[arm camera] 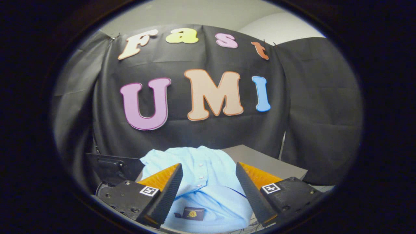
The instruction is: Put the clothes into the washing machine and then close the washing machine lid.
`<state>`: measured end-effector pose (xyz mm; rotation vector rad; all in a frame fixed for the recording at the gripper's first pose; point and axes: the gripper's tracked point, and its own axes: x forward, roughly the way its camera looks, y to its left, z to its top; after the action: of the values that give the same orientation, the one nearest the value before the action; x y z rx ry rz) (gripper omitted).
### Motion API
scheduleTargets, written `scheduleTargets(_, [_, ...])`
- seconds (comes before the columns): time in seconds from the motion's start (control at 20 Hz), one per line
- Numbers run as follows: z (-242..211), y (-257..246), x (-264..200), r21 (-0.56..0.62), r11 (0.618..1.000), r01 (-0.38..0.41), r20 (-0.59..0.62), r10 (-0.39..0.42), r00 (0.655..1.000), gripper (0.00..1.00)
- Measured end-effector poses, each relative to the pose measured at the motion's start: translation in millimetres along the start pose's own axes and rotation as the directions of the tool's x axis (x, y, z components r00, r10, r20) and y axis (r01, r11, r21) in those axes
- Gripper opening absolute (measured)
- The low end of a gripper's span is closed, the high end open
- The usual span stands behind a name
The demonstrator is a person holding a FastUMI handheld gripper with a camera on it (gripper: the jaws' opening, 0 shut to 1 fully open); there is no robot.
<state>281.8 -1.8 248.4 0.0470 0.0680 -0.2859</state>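
Gripper [209,182] spread wide above light-blue shirt [208,182]; dark neck label [193,213], writing too small.

Dim booth, soft even light; fisheye warp at edges, slight blur

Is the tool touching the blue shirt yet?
Cannot tell. In the gripper view the tool is open, with the blue shirt lying between and below its fingers; no contact or gap with the cloth shows plainly.
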Motion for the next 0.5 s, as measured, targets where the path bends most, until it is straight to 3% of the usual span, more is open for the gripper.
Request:
scheduleTargets(0.25, [-42.4,0.1,21.0,-0.01,1.0,0.014,-0.134,-0.015,0.991,0.97])
scheduleTargets(0.5, [-49.1,0.9,23.6,-0.011,1.0,-0.001,-0.162,-0.001,0.987,0.97])
